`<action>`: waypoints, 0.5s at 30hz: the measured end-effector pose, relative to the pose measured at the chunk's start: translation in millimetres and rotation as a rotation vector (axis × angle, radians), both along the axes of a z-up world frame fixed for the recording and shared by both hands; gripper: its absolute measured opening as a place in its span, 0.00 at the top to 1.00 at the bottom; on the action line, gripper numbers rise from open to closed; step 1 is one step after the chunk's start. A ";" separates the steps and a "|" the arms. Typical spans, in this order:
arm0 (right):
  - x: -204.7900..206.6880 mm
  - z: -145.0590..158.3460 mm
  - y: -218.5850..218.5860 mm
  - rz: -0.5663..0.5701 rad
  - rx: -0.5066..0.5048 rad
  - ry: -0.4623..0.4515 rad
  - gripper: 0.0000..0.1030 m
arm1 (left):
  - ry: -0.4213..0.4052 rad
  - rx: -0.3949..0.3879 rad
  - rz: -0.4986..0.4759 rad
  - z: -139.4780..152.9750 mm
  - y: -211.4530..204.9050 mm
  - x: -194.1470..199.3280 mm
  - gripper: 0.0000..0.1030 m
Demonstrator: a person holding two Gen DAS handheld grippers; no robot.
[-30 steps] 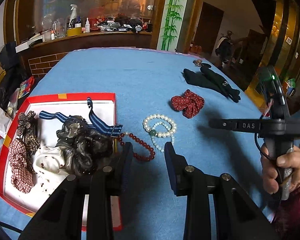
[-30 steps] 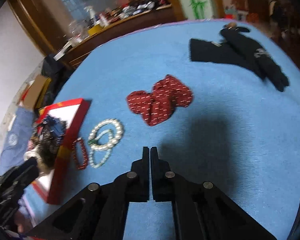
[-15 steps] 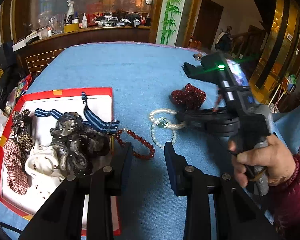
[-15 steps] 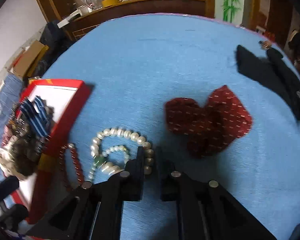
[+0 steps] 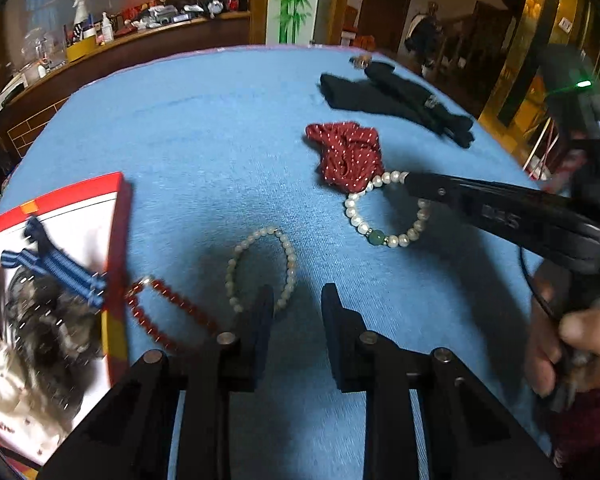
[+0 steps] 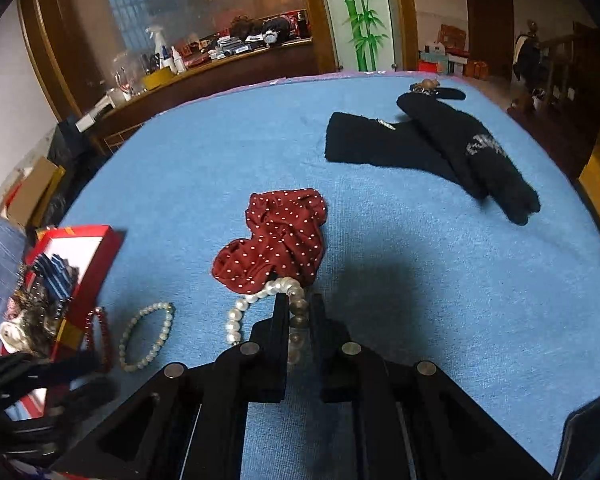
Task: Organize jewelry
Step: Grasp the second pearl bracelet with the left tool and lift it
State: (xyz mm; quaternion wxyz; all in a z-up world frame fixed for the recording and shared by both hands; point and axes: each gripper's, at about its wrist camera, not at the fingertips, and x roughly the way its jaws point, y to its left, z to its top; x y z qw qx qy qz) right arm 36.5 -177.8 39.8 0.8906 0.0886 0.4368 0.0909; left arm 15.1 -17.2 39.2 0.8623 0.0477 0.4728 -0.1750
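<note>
Dragged apart from the small pearl bracelet, the large pearl bracelet sits pinched in the right gripper beside the red scrunchie; left gripper hovers wide over blue cloth, red tray left, cluttered wooden counter behind

Pearl bracelet with green bead touches red dotted scrunchie.

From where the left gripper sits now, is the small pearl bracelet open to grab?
Probably yes. The left gripper is open, and the small pearl bracelet lies flat on the blue cloth just ahead of its left finger. Nothing covers it; the red bead bracelet lies apart, and the right gripper is busy with the larger pearl bracelet.
</note>
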 end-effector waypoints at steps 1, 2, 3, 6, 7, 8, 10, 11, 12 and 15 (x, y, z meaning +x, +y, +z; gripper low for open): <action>0.8 0.4 1.0 0.009 0.005 0.000 0.91 | 0.003 0.014 0.007 -3.4 -2.1 3.5 0.77; 0.2 1.3 2.2 0.017 0.011 -0.003 0.91 | 0.004 0.031 0.018 -6.6 -2.8 6.9 0.77; -0.6 2.1 3.6 0.024 0.018 -0.008 0.91 | 0.009 0.041 0.021 -10.1 -4.2 10.0 0.78; -3.0 4.5 9.1 0.040 0.030 -0.021 0.91 | 0.033 0.050 -0.013 -21.5 -14.4 17.5 0.78; -4.1 4.6 8.9 0.043 0.032 -0.023 0.91 | 0.008 0.059 -0.021 -22.5 -18.4 16.7 0.82; -4.3 4.8 9.3 0.046 0.036 -0.022 0.91 | -0.006 0.071 -0.029 -24.3 -22.8 16.4 0.95; -3.9 4.1 8.3 0.048 0.051 -0.019 0.91 | -0.036 0.067 -0.020 -26.2 -28.1 20.0 0.95; -4.0 4.4 7.8 0.048 0.059 -0.020 0.91 | -0.048 0.057 -0.009 -26.8 -29.0 21.5 0.95; -4.5 5.2 7.6 0.046 0.061 -0.026 0.90 | -0.064 0.051 0.005 -27.8 -29.4 22.7 0.96; -6.9 9.3 6.1 0.040 0.074 -0.048 0.90 | -0.081 0.001 0.024 -25.2 -20.8 22.6 0.96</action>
